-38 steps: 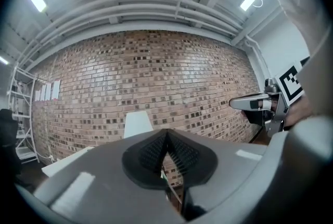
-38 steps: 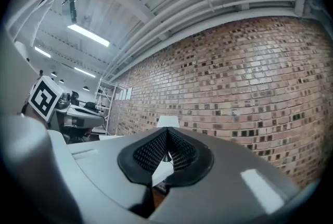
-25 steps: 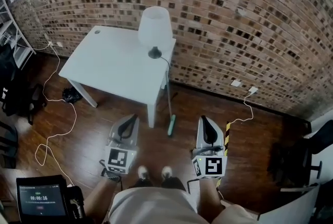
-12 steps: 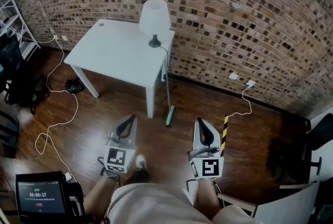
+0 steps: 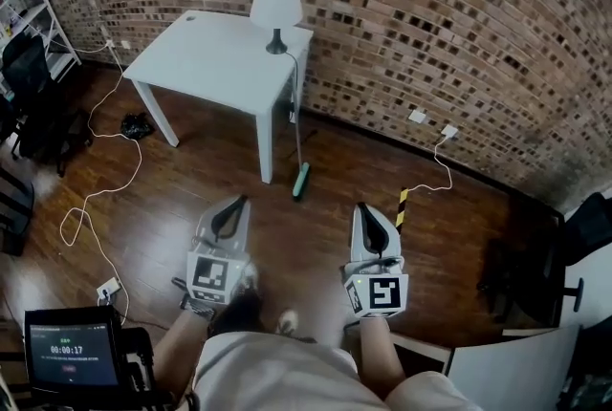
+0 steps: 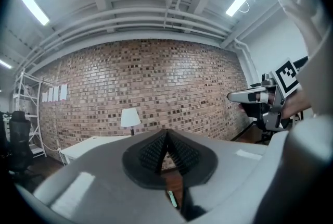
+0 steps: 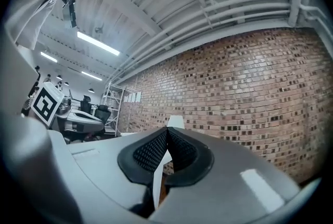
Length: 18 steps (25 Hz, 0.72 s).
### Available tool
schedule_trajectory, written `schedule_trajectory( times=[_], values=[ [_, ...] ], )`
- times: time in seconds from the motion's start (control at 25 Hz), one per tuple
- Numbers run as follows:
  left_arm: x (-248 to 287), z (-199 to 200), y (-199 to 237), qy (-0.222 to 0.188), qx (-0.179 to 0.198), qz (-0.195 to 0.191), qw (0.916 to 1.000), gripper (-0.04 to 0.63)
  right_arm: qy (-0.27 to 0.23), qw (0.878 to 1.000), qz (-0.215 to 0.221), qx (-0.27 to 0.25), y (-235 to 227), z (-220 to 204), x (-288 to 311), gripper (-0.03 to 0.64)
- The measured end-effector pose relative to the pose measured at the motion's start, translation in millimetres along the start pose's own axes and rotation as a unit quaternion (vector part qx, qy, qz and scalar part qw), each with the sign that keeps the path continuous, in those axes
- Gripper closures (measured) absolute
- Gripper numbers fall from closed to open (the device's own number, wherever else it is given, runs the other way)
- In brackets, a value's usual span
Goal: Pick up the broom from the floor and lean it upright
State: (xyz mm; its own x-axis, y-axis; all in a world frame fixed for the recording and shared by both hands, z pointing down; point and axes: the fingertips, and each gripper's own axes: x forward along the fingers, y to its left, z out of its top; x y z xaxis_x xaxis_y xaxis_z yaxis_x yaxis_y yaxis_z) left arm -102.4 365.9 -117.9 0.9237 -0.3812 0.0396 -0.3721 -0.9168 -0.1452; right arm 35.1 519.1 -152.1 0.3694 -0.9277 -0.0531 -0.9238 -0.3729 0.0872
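Brick wall (image 5: 430, 8) backs a white table (image 5: 206, 65) on the wood floor (image 5: 172, 199). Left gripper (image 5: 232, 208) is closed and empty. The broom (image 5: 300, 180) stands upright at the table's right corner, head on the floor. Right gripper (image 5: 365, 213) is also closed and empty.

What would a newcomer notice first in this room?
The brick wall fills the background, with a white table and its white lamp before it. A green-headed broom stands against the table's corner, and the left tool and right tool, both shut and empty, point towards it.
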Motion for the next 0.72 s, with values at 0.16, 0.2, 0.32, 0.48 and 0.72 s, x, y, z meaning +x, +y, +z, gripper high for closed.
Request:
schedule_trajectory(
  times=[0.16, 0.2, 0.32, 0.48, 0.72],
  values=[
    [-23.0, 1.2, -18.9, 0.006, -0.004, -0.004, 1.0000, 0.594, 0.014, 1.000, -0.018, 0.012, 1.2, -3.1, -30.0, 0.606],
    [-26.5, 0.7, -20.1, 0.004, -0.008, -0.006, 0.9999, 0.594, 0.016, 1.000, -0.023, 0.012, 3.0, -3.4, -34.2, 0.605],
    [-34.6, 2.0, -16.0, -0.007, -0.011, -0.010, 0.9999, 0.595, 0.014, 0.999, -0.030, 0.012, 14.5, -2.5, -39.9, 0.606],
    [-41.9, 6.5, -9.8, -0.014, 0.001, -0.020, 0.9997, 0.594, 0.011, 0.999, -0.037, 0.008, 26.3, -1.5, -43.3, 0.606],
    [-40.4, 3.3, 2.0, -0.007, -0.004, -0.023, 0.9997, 0.595, 0.021, 0.999, -0.038, -0.007, 34.9, -1.0, -30.3, 0.606]
  ],
)
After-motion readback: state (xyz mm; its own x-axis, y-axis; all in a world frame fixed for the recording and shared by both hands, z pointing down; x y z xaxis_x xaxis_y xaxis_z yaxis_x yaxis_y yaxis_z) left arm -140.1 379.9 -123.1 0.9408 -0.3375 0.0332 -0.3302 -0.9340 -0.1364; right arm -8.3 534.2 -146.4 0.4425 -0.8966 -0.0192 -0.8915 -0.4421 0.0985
